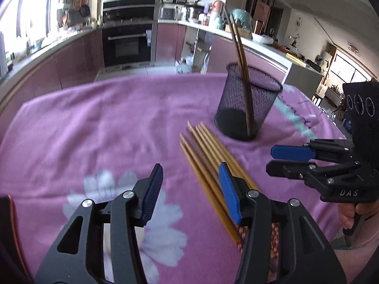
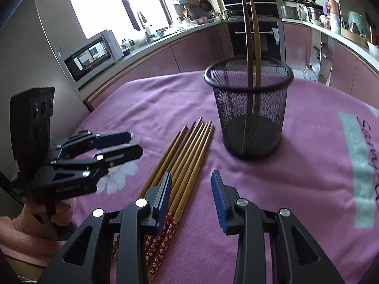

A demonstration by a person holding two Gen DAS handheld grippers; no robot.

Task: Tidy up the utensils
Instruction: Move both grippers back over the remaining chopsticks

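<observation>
Jaws apart above chopsticks point(image 2: 189, 156) beside basket point(image 2: 251, 118)

Right gripper point(image 2: 191, 196) fingers apart, empty, above chopsticks point(image 2: 187, 156) on pink cloth point(image 2: 308, 165); mesh cup point(image 2: 251, 108) beyond.

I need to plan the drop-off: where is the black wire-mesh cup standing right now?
The black wire-mesh cup stands upright on the pink cloth, just beyond and right of the loose bamboo chopsticks, with two chopsticks already inside.
</observation>
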